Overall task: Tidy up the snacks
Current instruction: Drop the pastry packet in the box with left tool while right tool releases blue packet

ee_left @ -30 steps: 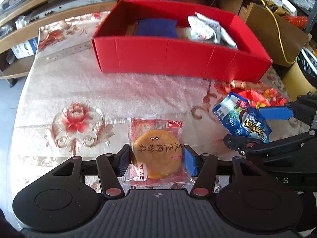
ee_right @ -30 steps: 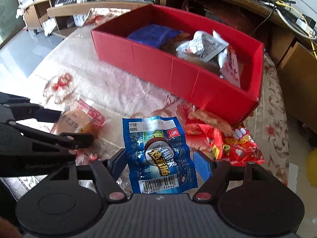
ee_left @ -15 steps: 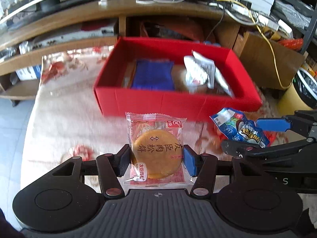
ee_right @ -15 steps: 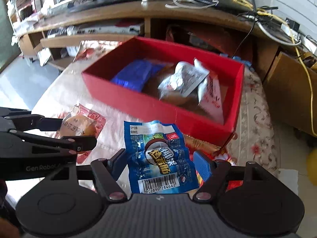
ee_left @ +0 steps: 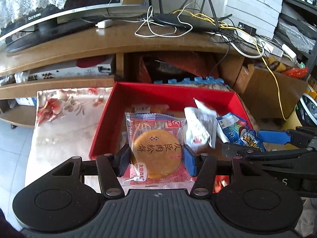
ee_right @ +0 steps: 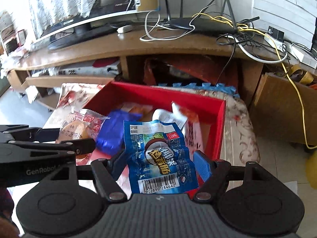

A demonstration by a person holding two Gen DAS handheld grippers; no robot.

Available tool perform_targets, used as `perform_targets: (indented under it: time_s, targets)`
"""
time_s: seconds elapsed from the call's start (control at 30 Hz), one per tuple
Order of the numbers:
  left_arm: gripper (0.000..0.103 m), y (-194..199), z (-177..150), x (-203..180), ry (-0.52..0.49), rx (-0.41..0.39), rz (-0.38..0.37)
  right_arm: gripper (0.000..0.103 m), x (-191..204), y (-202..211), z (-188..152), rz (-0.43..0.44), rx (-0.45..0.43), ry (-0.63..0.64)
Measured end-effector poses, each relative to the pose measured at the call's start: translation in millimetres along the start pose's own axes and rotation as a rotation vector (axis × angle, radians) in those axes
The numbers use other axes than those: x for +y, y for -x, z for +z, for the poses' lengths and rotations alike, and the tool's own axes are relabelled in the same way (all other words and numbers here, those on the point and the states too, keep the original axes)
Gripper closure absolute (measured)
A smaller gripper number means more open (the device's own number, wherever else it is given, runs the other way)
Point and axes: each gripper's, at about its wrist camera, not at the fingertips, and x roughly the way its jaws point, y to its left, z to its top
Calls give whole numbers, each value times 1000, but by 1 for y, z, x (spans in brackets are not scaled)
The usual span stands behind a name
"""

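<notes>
My left gripper [ee_left: 156, 159] is shut on a clear-and-red packet holding a round golden pastry [ee_left: 156, 154], carried above the near left part of the red box [ee_left: 172, 93]. My right gripper [ee_right: 160, 163] is shut on a blue sausage packet [ee_right: 158, 156], raised over the box's near wall [ee_right: 221, 130]. Each gripper shows in the other's view: the right one [ee_left: 257, 144] with its blue packet [ee_left: 235, 132], the left one [ee_right: 59, 140] with the pastry [ee_right: 75, 129]. Inside the box lie a dark blue packet [ee_right: 115, 130], silver-white wrappers [ee_left: 200, 127] and orange-wrapped snacks [ee_left: 150, 107].
The box rests on a floral cloth [ee_left: 65, 115] over a low table. Behind it stands a wooden TV bench [ee_left: 118, 41] with a monitor [ee_left: 59, 4], a router [ee_left: 184, 21] and tangled cables. A cardboard box [ee_left: 271, 91] stands at the right. Red snack wrappers [ee_left: 220, 182] lie under the left gripper.
Both grippers have lifted their packets off the cloth and carried them forward, from in front of the red box to above its near side. Both views have tilted up toward the TV bench.
</notes>
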Motion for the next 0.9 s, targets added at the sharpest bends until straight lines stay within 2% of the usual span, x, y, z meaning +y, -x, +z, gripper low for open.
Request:
perform_targets:
  time_s: [0.37,0.67,0.9]
  targets:
    - [41,-44,27,6,26,27,20,25,-14,-44,29,-29,17,-12]
    - [41,-71,33,11,42,63,37,25,-20,-74,37,-36,58,-26]
    - [40,-75,33,11,48,72,36,23,-24,-84,40,-27,87,-47]
